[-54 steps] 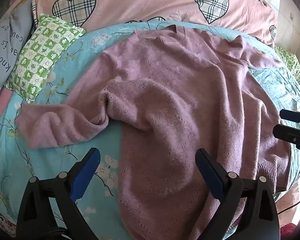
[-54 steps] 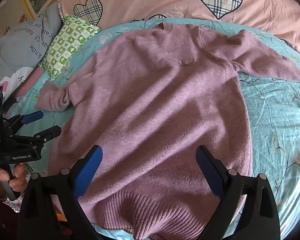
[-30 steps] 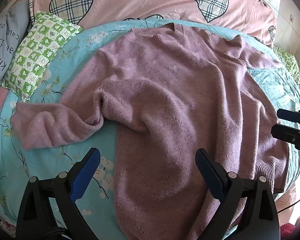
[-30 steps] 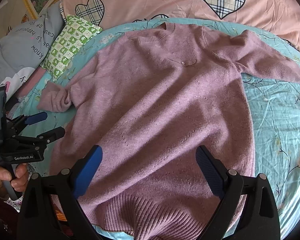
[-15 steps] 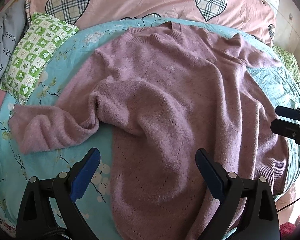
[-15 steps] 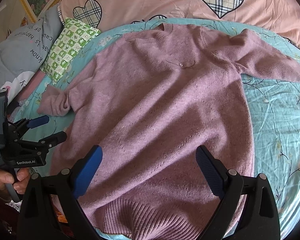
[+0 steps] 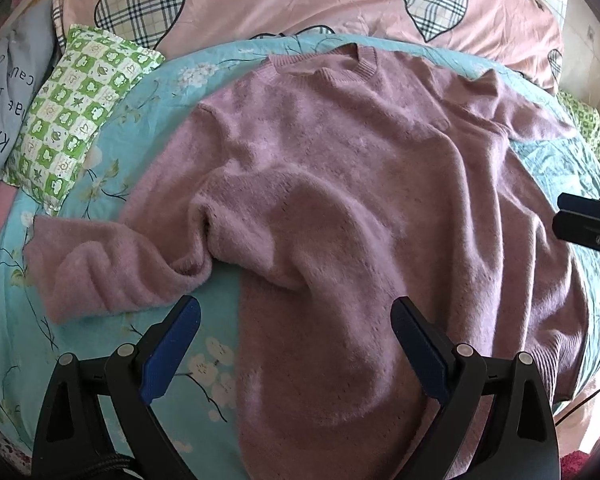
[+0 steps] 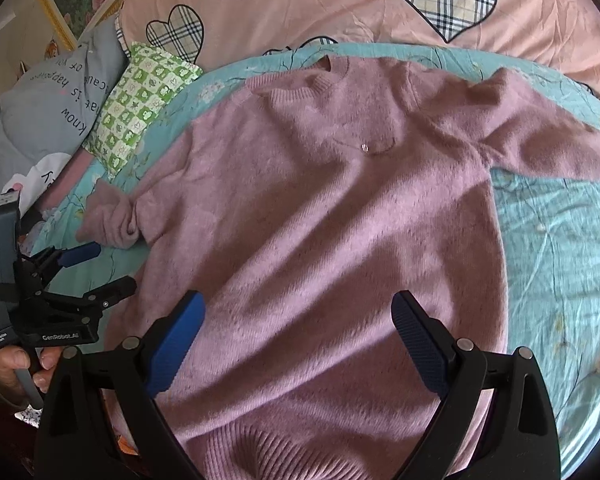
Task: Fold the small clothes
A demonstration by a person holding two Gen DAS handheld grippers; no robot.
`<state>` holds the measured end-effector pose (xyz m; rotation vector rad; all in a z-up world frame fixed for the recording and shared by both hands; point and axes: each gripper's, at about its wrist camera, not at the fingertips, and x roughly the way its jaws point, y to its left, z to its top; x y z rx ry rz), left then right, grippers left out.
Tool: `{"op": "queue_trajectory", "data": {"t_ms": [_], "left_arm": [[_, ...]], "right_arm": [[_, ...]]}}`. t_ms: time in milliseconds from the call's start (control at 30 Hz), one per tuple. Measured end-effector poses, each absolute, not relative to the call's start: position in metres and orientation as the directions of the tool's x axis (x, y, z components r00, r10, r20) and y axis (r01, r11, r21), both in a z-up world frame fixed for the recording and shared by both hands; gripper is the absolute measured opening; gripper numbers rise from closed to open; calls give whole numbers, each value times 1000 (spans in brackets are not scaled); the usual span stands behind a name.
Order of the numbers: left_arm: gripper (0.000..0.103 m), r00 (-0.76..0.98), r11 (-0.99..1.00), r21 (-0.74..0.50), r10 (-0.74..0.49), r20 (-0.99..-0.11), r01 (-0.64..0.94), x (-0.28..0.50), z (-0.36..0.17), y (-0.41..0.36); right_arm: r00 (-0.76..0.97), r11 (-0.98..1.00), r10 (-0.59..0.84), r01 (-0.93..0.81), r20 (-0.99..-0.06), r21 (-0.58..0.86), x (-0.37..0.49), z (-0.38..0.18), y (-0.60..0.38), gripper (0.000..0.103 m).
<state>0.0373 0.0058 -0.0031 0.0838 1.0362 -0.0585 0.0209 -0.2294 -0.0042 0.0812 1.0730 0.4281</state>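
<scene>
1. Left wrist view: pink knit sweater (image 7: 360, 208) lies face up on the teal floral quilt (image 7: 100, 184), neck toward the pillows, hem toward you. Nothing folded yet, so the task looks like it's at the very start.
2. Your left gripper (image 7: 296, 344) hangs above the sweater's left side seam w/ fingers wide apart, holding nothing. One blue pad (image 7: 172, 348) is over bare quilt, the other over the knit.
3. Right wrist view: your right gripper (image 8: 298, 336) hovers above the lower body near the ribbed hem (image 8: 284, 452), jaws spread wide, empty.
4. Left sleeve (image 7: 108, 268) is bunched and kinked at the armpit, w/ a raised fold in the body beside it. Right sleeve (image 8: 548, 140) lies out straighter across the quilt.
5. Left to do, as I judge it: flatten that bunched side, bring both sleeves in, then fold the body up. All of it remains.
6. Around: green checked pillow (image 7: 76, 112) just beside the left sleeve end, grey printed pillow (image 8: 48, 112) further out, pink heart-print duvet (image 8: 340, 4) beyond the collar. Green pillow could crowd you when you spread the left sleeve; otherwise no obstruction on the sweater itself.
</scene>
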Motion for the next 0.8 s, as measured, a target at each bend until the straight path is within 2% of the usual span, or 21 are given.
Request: {"op": "queue_trajectory", "data": {"t_ms": [367, 800], "left_arm": [[96, 542, 999, 49, 28, -840, 23, 97, 12, 40], [96, 491, 998, -55, -29, -871, -38, 227, 5, 109]], "right_arm": [[427, 905, 387, -348, -817, 246, 81, 6, -233, 94], [465, 897, 388, -387, -796, 211, 196, 16, -249, 94]]}}
